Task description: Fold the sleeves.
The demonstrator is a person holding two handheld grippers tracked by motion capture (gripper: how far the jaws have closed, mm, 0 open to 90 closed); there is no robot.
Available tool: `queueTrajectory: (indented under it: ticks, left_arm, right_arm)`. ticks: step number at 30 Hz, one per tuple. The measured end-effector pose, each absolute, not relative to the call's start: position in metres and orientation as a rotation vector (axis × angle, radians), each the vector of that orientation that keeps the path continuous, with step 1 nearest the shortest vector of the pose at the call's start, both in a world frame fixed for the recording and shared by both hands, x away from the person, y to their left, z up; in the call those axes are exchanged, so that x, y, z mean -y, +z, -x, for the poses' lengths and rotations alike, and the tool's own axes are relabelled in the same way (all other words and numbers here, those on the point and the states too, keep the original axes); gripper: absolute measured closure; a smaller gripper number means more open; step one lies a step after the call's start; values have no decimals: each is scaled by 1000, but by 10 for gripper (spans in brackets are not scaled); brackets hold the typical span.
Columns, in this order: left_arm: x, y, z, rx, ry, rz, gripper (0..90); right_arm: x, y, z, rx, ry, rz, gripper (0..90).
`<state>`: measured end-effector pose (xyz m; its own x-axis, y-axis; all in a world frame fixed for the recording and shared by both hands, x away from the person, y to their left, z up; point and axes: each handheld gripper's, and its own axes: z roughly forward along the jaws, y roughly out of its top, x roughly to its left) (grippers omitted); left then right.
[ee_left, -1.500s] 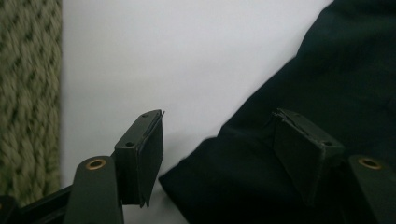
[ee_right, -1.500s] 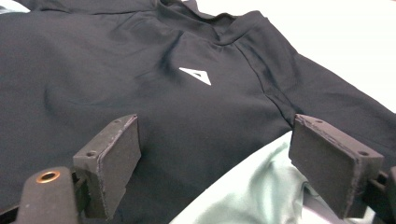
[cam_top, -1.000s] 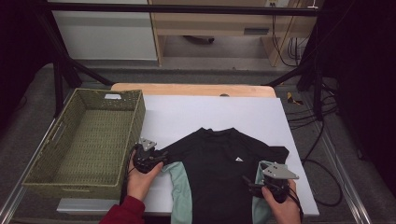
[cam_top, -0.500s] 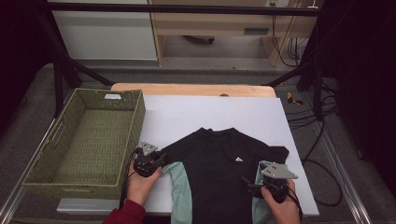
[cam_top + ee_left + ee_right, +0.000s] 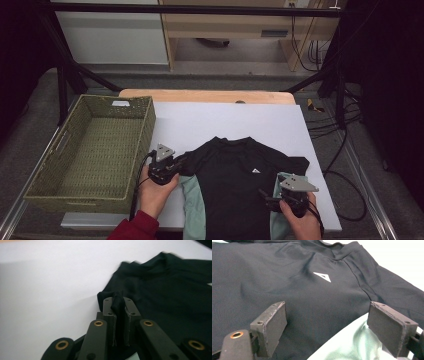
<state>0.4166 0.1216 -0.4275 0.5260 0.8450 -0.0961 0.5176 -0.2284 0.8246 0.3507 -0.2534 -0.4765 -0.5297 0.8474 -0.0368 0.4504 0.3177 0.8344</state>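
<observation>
A black shirt point(image 5: 235, 185) with a small white triangle logo point(image 5: 322, 276) lies flat on the white table point(image 5: 225, 120), its mint-green sleeves point(image 5: 192, 207) folded along its sides. My left gripper point(image 5: 181, 161) is at the shirt's left shoulder. Its jaws have just been closing, and in the left gripper view a fold of the black fabric point(image 5: 118, 305) is pinched between the pads and raised a little. My right gripper point(image 5: 329, 317) stands open low over the shirt's right side near the front edge point(image 5: 266, 196), with black cloth and a mint sleeve point(image 5: 347, 345) under its pads.
A green woven basket point(image 5: 147, 125) stands at the table's left edge, nothing in it. A wooden strip point(image 5: 210, 95) runs along the table's far edge. Cables point(image 5: 345, 175) lie on the floor to the right. Bare white surface stretches beyond the shirt.
The left gripper's jaws went from open to shut on the shirt's shoulder fabric, and the hand rose slightly, lifting that edge. The right gripper stayed put.
</observation>
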Motion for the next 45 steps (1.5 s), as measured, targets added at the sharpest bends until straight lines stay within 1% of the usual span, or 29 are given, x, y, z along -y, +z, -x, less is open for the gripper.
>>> queueTrajectory:
  ticks: [5, 12, 18, 22, 27, 35, 38, 40, 45]
  left_arm:
    - [-99, -414, -418, -1053, 457, -1947, 821]
    - [-71, -411, -420, -1011, 410, -1999, 824]
    - [-49, -422, -422, -1011, 405, -2027, 824]
    - [-36, -432, -415, -981, 390, -2046, 824]
    - [-27, -442, -409, -971, 383, -2063, 824]
    - [-12, -454, -414, -987, 388, -2085, 821]
    - [-9, -460, -412, -980, 377, -2109, 783]
    - [-8, -462, -410, -973, 379, -2106, 741]
    - [-8, -456, -403, -954, 399, -2086, 641]
  right_arm:
    - [254, -476, -351, -2114, 1115, -1144, 161]
    - [254, -476, -351, -2115, 1117, -1143, 160]
    - [253, -476, -351, -2120, 1118, -1140, 159]
    - [253, -476, -351, -2120, 1117, -1141, 159]
    - [253, -476, -351, -2125, 1118, -1134, 158]
    - [252, -476, -351, -2131, 1114, -1133, 155]
    - [252, -477, -351, -2132, 1115, -1133, 155]
    - [252, -477, -351, -2134, 1115, -1133, 154]
    - [252, -477, -351, -2139, 1113, -1131, 152]
